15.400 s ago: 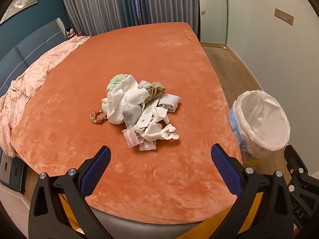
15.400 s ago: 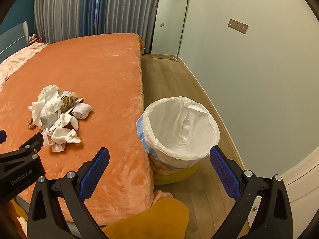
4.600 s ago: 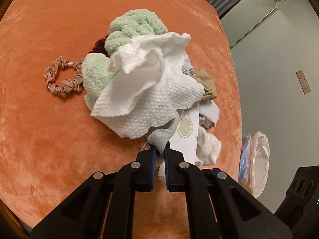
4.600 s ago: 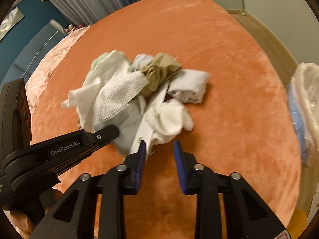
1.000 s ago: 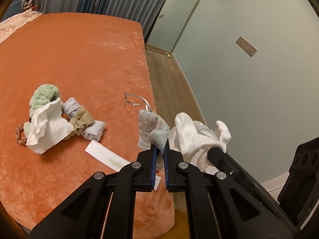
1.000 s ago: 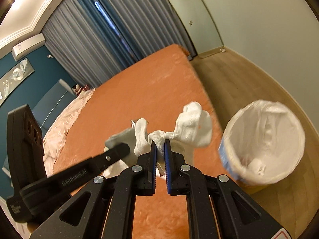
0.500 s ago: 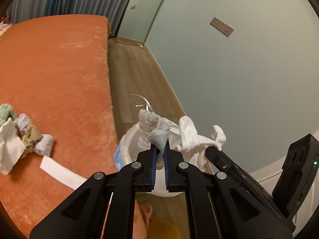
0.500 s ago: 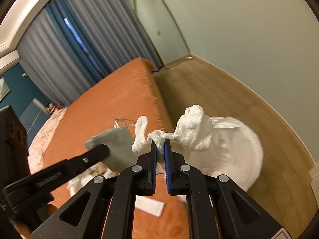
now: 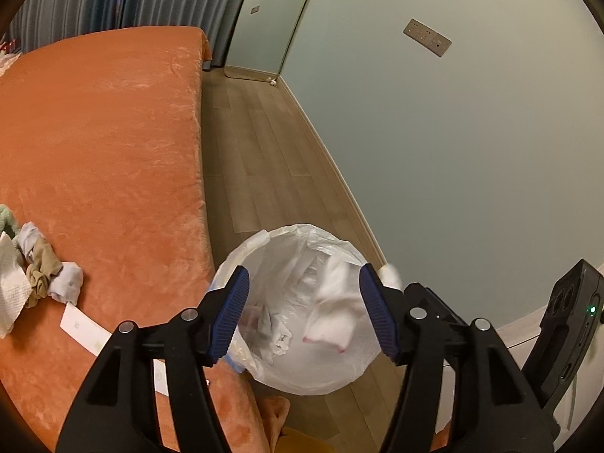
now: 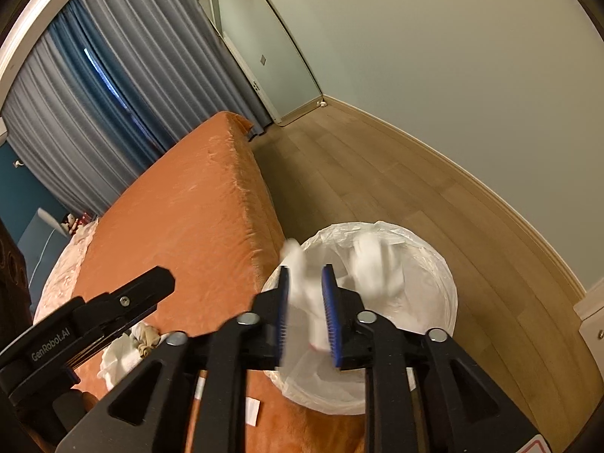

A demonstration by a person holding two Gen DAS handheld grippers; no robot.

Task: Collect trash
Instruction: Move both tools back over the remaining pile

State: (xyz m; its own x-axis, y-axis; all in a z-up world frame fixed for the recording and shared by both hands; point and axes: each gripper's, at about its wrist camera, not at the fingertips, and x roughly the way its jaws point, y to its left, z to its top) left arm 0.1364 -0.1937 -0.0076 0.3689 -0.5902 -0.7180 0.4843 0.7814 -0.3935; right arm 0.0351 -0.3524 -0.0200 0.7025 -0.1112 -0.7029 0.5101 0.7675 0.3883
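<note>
Both grippers hang over the white-lined trash bin [image 9: 264,241] on the floor beside the bed. My left gripper [image 9: 304,315] is wide open and empty. Grey and white scraps [image 9: 277,330] lie in the bin. A blurred white tissue [image 9: 332,317] is in the air inside the bin's mouth. My right gripper [image 10: 306,315] is open, and the blurred white tissue [image 10: 372,255] falls away between and past its pads into the bin [image 10: 445,287].
The orange bed [image 9: 102,143] holds a white paper towel [image 9: 9,294], balled socks [image 9: 45,271], a green cloth [image 9: 5,219] and a white card [image 9: 85,330]. Wooden floor [image 9: 260,158], a wall and a leaning mirror [image 10: 264,49] lie beyond the bin.
Both grippers have opened over the bin. The left let go of its grey wad, which is now in the bin. The right let go of the white tissue, which is dropping.
</note>
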